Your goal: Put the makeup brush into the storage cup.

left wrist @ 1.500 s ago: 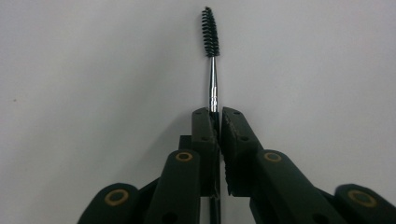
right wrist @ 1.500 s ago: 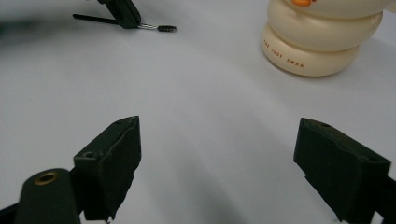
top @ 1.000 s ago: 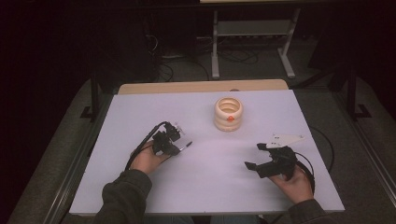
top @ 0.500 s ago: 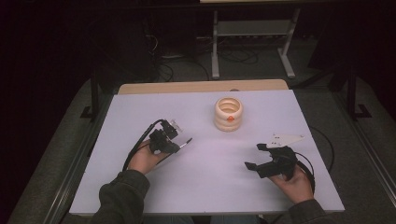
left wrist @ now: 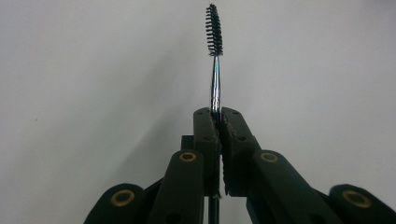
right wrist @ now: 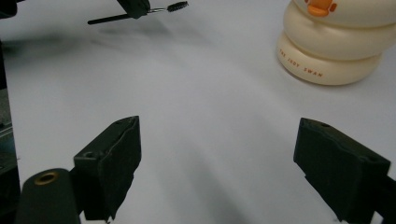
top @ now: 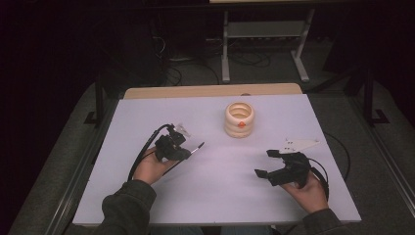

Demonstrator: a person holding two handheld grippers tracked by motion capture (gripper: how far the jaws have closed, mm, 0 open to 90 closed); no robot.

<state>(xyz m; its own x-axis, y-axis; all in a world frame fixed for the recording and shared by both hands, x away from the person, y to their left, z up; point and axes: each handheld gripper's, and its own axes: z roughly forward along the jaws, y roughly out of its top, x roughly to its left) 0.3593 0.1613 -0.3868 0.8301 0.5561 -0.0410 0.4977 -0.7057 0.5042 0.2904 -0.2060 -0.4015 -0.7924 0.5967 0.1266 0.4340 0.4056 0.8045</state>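
My left gripper [top: 188, 152] hovers over the left middle of the white table [top: 215, 196], shut on a thin mascara-type wand [top: 197, 147]. In the left gripper view the jaws [left wrist: 219, 116] clamp the metal stem, and the black bristled wand [left wrist: 214, 56] sticks out past them. The wand tip points right, toward a cream ringed holder [top: 240, 120] with an orange duck bill. My right gripper [top: 264, 163] rests at the right front, open with nothing between its jaws [right wrist: 217, 154]. Ahead of it I see the holder [right wrist: 336, 51] and the wand [right wrist: 161, 9].
The holder stands at the table's far middle. A wooden strip [top: 210, 90] runs along the far edge. Beyond it on the dark floor are cables and a metal stand [top: 264, 29]. A cable [top: 337, 152] trails from the right gripper.
The left hand has shifted slightly, with the wand still clamped. The right hand has kept still.
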